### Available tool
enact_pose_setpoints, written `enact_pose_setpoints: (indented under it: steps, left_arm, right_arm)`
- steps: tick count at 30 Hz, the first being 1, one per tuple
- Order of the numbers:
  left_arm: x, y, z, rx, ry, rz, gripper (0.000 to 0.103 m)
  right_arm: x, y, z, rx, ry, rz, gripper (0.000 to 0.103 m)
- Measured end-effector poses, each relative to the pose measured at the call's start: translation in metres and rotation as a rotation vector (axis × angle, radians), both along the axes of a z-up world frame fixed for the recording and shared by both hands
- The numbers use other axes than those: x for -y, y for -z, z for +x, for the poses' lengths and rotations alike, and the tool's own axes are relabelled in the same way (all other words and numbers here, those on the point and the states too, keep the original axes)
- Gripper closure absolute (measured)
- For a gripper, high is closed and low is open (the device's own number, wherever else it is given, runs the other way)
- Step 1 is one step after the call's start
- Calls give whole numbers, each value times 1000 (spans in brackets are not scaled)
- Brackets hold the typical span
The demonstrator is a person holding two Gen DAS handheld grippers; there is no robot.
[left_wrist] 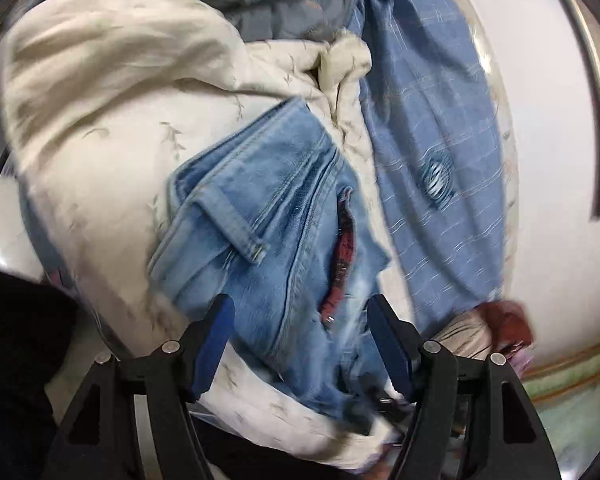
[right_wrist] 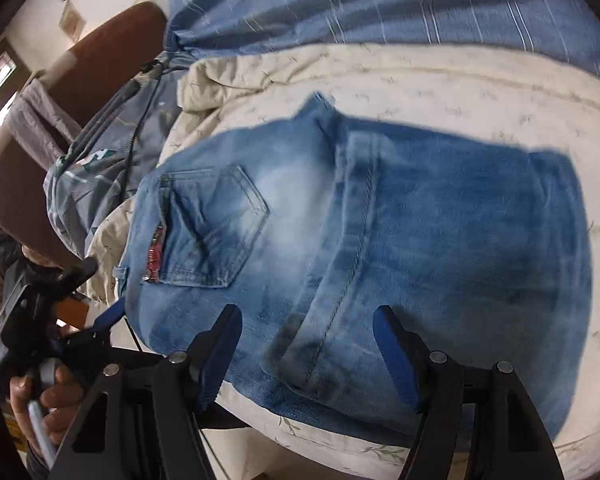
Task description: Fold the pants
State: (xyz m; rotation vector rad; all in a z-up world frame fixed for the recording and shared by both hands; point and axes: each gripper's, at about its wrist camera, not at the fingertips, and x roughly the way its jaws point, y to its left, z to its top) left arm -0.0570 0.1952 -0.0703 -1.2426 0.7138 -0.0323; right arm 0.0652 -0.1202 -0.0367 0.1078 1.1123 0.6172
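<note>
Jeans (right_wrist: 360,248): folded light blue bundle, lying on the cream quilt (right_wrist: 440,80), back pocket (right_wrist: 212,224) facing up.
Left gripper (left_wrist: 300,320): jaws spread wide, holding nothing, above the waistband end.
Right gripper (right_wrist: 308,332): jaws spread wide, empty, over the near edge.
Blue cloth (right_wrist: 380,8): behind the quilt.
</note>
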Motion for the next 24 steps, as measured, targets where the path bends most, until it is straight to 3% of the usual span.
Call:
enact_pose_setpoints:
  steps: [2, 6, 11, 17, 21, 24]
  left_arm:
    - [0, -4, -11, -14, -26, 45, 33]
    - [1, 11, -9, -72, -13, 2, 33]
    - [0, 20, 4, -96, -24, 46, 33]
    - [-11, 27, 20, -116, -63, 43, 35]
    - [-6, 24, 31, -127, -44, 137, 61]
    - [-8, 27, 29, -126, -45, 148, 68]
  right_arm:
    - [5, 5, -1, -10, 5, 16, 32]
    - [7, 7, 2, -20, 7, 35, 33]
    - [11, 7, -1, -10, -3, 41, 32]
    - [15, 7, -2, -11, -4, 62, 32]
    - [16, 8, -3, -7, -10, 67, 32]
    - [16, 8, -4, -5, -9, 72, 32]
